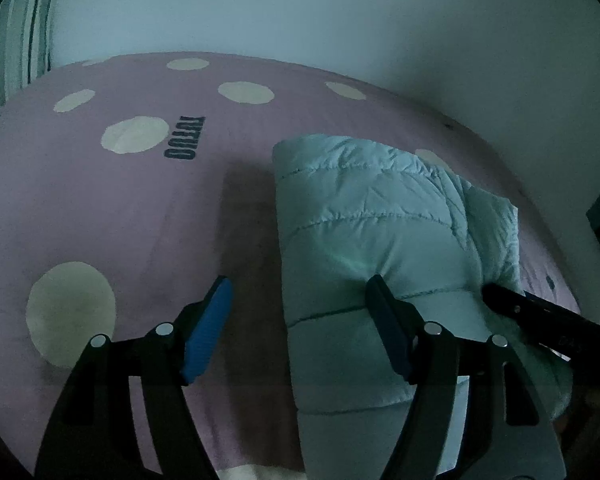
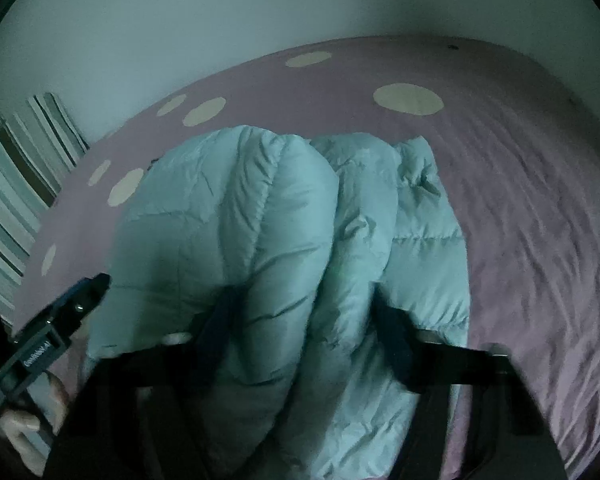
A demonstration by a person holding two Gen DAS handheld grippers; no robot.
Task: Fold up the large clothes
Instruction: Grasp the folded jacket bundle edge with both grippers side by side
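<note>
Right gripper [image 2: 300, 336] pinches the quilted jacket [image 2: 284, 240] on "TUTUO"-printed bedsheet [image 1: 140, 208].

A pink bedsheet [image 1: 140, 208] with cream dots, striped pillow [image 1: 20, 36], pale wall [image 1: 340, 12].

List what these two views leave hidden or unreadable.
- Right tool, right wrist view: the pale blue quilted puffer jacket bulges between its fingers; whether they clamp it is unclear.
- Jacket's near end, left wrist view: cut off by the frame edge.
- Jacket's sleeves and collar: buried in folds, both views.
</note>
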